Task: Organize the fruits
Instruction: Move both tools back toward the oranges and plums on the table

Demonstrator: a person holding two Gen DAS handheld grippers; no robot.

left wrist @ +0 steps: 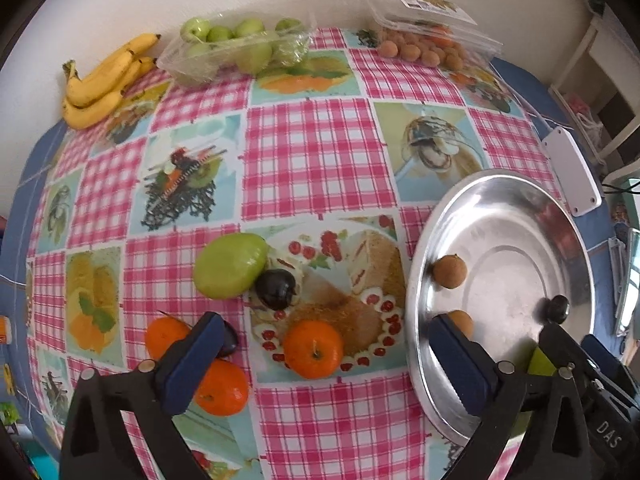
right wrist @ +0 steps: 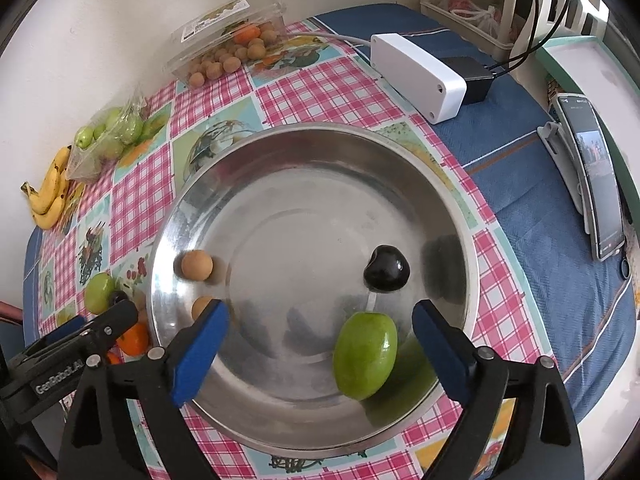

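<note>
now the orange (left wrist: 314,349) is seen between the wide-open left tool (left wrist: 324,364) fingers, nearer than the empty, wide right tool (right wrist: 320,350).

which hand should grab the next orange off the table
Left. Its open hand-held gripper hangs right over the orange on the table; the right hand-held gripper sits open over the metal bowl.

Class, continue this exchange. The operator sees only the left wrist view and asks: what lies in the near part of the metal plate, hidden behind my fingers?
Observer: A green fruit lies in the metal plate, between the right gripper's open fingers, untouched.
Operator: What's by the white box?
Observer: A black adapter sits beside the white box.
Operator: Anything further right?
Observer: A phone leans on a stand.
</note>
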